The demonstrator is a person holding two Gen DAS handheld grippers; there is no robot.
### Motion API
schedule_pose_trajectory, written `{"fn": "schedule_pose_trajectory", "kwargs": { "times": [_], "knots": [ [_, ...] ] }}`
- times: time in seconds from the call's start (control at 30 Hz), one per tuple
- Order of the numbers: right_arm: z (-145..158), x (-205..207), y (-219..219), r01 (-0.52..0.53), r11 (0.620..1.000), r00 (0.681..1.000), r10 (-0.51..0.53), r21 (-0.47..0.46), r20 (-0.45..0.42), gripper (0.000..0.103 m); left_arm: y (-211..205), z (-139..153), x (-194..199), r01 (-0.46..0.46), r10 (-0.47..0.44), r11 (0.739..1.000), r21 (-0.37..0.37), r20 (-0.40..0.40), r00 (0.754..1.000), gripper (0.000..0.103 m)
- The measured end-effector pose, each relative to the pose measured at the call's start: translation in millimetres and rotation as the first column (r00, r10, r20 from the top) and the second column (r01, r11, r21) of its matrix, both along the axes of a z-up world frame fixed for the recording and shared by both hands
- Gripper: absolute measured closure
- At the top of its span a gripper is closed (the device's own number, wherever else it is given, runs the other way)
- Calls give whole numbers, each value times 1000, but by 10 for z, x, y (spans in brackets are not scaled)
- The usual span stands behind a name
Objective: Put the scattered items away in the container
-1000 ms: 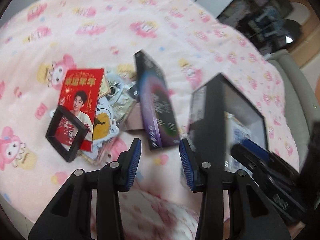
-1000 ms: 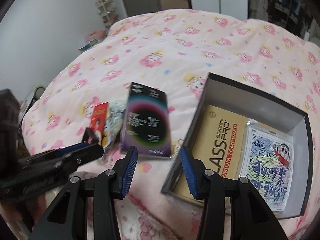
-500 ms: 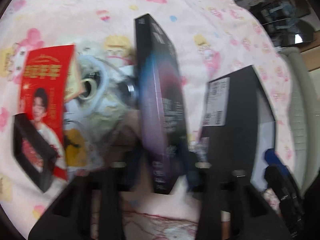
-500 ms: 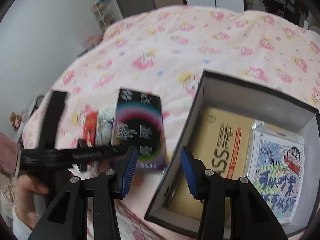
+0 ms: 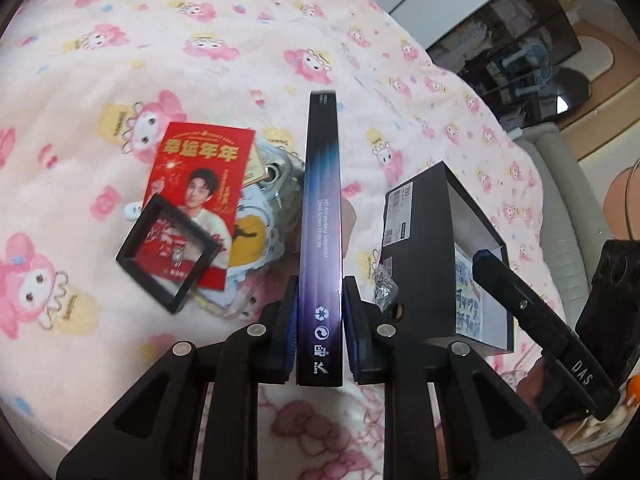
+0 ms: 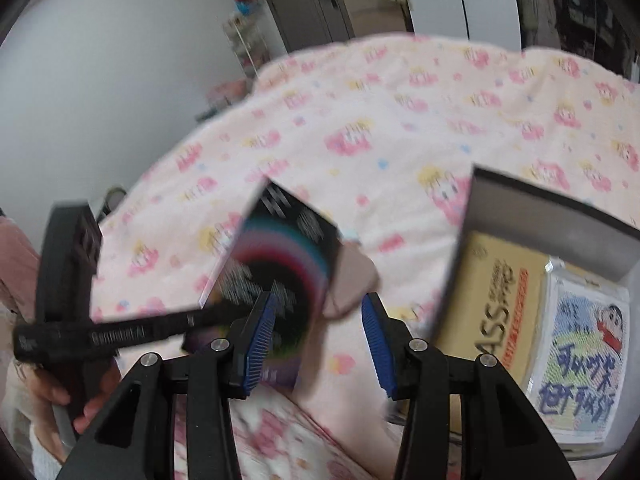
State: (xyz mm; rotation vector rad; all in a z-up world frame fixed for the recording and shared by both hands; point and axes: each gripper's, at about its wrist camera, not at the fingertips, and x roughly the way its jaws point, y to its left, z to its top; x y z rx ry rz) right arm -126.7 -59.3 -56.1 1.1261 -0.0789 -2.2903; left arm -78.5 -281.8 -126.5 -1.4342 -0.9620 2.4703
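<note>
A flat purple-and-black screen protector box (image 5: 322,220) stands on edge between the blue pads of my left gripper (image 5: 320,320), whose jaws are closing tight on it. In the right wrist view the same box (image 6: 284,264) hangs tilted above the bed, blurred. The black open container (image 5: 420,216) lies just right of it. Inside the container (image 6: 560,216) lie a yellow glass-protector pack (image 6: 492,300) and a cartoon packet (image 6: 580,360). My right gripper (image 6: 316,340) is open with nothing between its fingers, near the container's left wall.
On the pink bedspread (image 5: 160,60), left of the held box, lie a red envelope (image 5: 196,176), a black square frame (image 5: 168,256) and a pile of keychains and stickers (image 5: 272,208). A hand (image 6: 60,396) holds the left gripper's handle. A grey chair edge (image 5: 560,208) is at far right.
My left gripper went forward to the purple box and shut on it. The box now stands on edge and is raised. The right gripper stayed open and shifted a little towards the container.
</note>
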Motion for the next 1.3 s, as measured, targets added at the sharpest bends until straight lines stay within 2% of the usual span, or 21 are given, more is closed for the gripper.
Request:
{"fn": "schedule_pose_trajectory", "kwargs": {
  "times": [0.07,0.23,0.3,0.37,0.57,0.7,0.8,0.87,0.93,1.0,1.1,1.2,1.3],
  "knots": [
    [-13,-17,-104,-18,1000,1000,18,11,18,61,-43,-51,16,-10,10,1000,26,-4,1000,83],
    [-289,-83,-374,-76,996,986,66,55,156,61,-151,-84,60,-31,32,997,64,-9,999,81],
    [-414,-93,-452,-115,992,973,103,46,206,61,-204,-125,141,-55,57,992,118,-14,998,82],
    [-480,-85,-492,-137,991,967,130,15,218,61,-238,-163,201,-65,70,986,152,-27,997,82],
    [-658,-153,-564,-140,990,951,131,11,280,57,-455,-359,245,-87,97,963,254,-26,995,78],
    [-695,-241,-617,-144,990,937,134,7,323,57,-502,-381,215,-94,98,983,160,-18,995,74],
    [-668,-279,-676,-160,987,941,147,20,306,57,-484,-362,183,-71,75,992,105,-34,997,73],
    [-719,-303,-716,-159,985,943,132,65,305,57,-473,-400,135,-66,67,996,63,-20,998,73],
    [-780,-331,-730,-163,986,937,140,46,322,57,-502,-475,97,-74,74,997,32,8,997,73],
    [-829,-367,-738,-151,987,935,123,61,333,57,-540,-581,60,-86,85,996,18,47,995,73],
    [-867,-426,-752,-137,986,941,100,92,324,57,-595,-652,6,-107,107,994,-11,60,992,72],
    [-867,-465,-785,-143,985,943,106,96,314,57,-664,-688,-47,-131,131,991,-13,47,990,59],
    [-948,-502,-860,-162,982,939,123,99,320,57,-714,-709,-103,-150,150,989,3,35,988,55]
  ]
}}
